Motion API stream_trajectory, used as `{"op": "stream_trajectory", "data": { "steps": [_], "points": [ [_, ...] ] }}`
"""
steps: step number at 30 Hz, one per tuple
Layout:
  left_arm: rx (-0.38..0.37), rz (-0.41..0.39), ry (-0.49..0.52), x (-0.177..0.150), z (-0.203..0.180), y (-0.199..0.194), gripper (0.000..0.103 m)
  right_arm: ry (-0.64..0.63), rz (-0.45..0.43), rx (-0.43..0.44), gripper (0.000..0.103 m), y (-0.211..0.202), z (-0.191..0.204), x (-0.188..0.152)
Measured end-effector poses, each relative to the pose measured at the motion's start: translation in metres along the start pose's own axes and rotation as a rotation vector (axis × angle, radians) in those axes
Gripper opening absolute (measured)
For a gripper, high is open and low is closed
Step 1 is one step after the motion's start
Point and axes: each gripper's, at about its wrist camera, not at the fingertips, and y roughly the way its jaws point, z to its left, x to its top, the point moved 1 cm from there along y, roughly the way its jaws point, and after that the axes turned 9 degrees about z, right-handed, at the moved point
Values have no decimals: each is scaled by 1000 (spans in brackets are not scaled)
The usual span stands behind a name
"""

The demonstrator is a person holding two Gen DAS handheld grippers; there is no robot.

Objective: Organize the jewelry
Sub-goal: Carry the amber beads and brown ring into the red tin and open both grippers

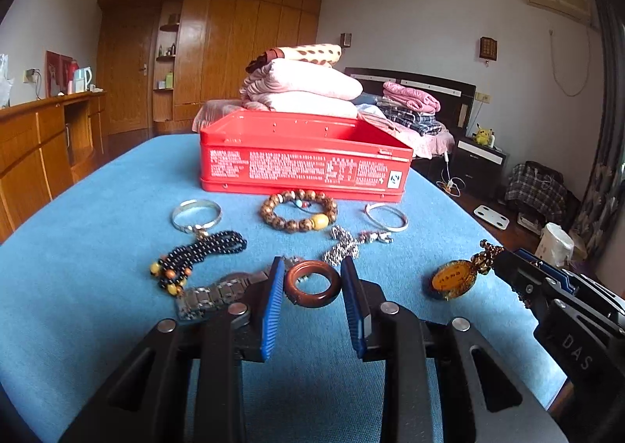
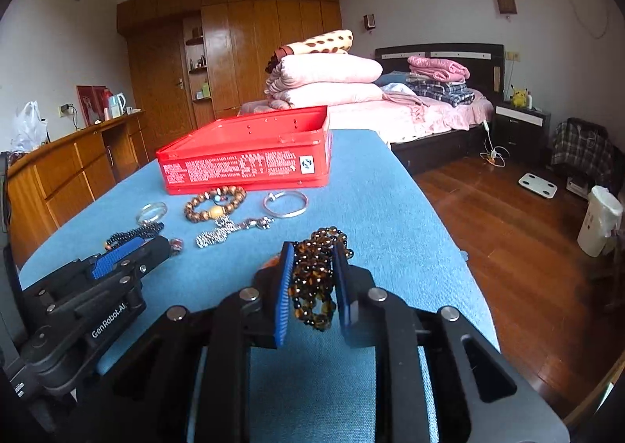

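Right tool (image 2: 312,279) clamped on amber bead strand (image 2: 316,275), left tool (image 1: 312,286) gripping brown ring (image 1: 312,284) — both above blue cloth (image 1: 97,247)

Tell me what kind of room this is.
A home bedroom, most likely: a bed with pink bedding and a dark headboard, a wall of wooden wardrobes, and folded quilts stacked on the bed. The jewelry lies on a blue-covered table in front.

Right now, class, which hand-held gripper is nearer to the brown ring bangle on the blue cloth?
Left. The left hand-held gripper has the brown ring bangle between its blue pads. The right hand-held gripper is off to the bangle's right, shut on a brown bead string.
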Motion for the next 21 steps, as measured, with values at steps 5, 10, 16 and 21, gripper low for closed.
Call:
{"op": "stream_trajectory", "data": {
  "steps": [5, 10, 16, 21],
  "points": [
    [-5, -30, -3, 16, 5, -11, 29, -12, -16, 14, 19, -7, 4, 14],
    [-10, -50, -23, 34, 13, -16, 29, -26, -36, 15, 18, -9, 9, 30],
    [-27, -57, -46, 54, 21, -16, 29, -52, -46, 28, 17, -6, 17, 51],
    [-22, -102, -37, 67, 23, -23, 29, -70, -75, 41, 17, -6, 24, 68]
  ]
}}
